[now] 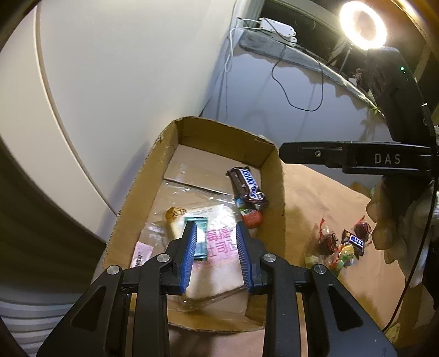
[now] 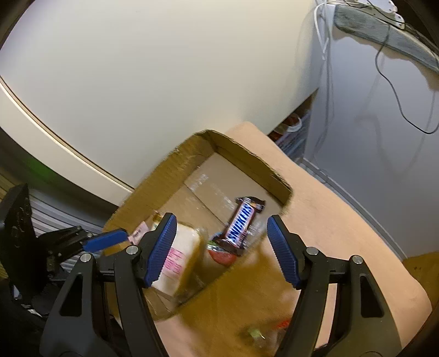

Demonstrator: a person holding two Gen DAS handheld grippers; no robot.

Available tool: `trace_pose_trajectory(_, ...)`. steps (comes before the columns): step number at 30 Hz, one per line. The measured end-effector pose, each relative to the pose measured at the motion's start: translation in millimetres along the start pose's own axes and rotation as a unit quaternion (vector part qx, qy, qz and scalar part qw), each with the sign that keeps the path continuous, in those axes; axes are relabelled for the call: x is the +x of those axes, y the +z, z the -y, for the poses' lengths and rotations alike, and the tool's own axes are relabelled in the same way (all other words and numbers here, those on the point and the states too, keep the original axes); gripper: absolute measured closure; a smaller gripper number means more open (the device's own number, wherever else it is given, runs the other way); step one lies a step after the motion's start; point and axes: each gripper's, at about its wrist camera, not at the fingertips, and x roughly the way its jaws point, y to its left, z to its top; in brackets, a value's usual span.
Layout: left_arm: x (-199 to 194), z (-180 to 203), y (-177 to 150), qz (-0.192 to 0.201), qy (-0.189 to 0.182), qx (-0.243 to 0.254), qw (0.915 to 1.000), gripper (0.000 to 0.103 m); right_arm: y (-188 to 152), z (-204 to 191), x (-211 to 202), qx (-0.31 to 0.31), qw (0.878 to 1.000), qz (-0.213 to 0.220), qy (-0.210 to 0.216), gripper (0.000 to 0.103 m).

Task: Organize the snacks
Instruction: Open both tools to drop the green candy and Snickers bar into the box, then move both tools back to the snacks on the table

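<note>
A cardboard box (image 1: 274, 175) stands on a tan table. Inside lie a Snickers bar (image 1: 247, 184), a red-ended packet (image 1: 251, 217), a bagged bread slice with pink print (image 1: 216, 247) and a small green packet (image 1: 199, 241). My left gripper (image 1: 216, 236) is open above the bread, its left pad beside the green packet. My right gripper (image 2: 219, 241) is open over the box's near wall (image 2: 241, 285), with the Snickers bar (image 2: 241, 222) and bread (image 2: 175, 258) between its fingers. Loose wrapped candies (image 1: 340, 244) lie right of the box.
A white curved wall and a grey cabinet (image 1: 274, 90) with cables stand behind the box. A ring light (image 1: 362, 24) shines at the top right. The right gripper's black body (image 1: 356, 159) and a hand (image 1: 389, 225) hang over the table. The view is blurred in the right wrist camera.
</note>
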Motion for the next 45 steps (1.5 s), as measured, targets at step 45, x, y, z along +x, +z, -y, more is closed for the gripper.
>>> trace_pose_trajectory(45, 90, 146, -54, -0.125, -0.077, 0.121, 0.9816, 0.057, -227, 63, -29, 0.117, 0.990, -0.060, -0.046, 0.039)
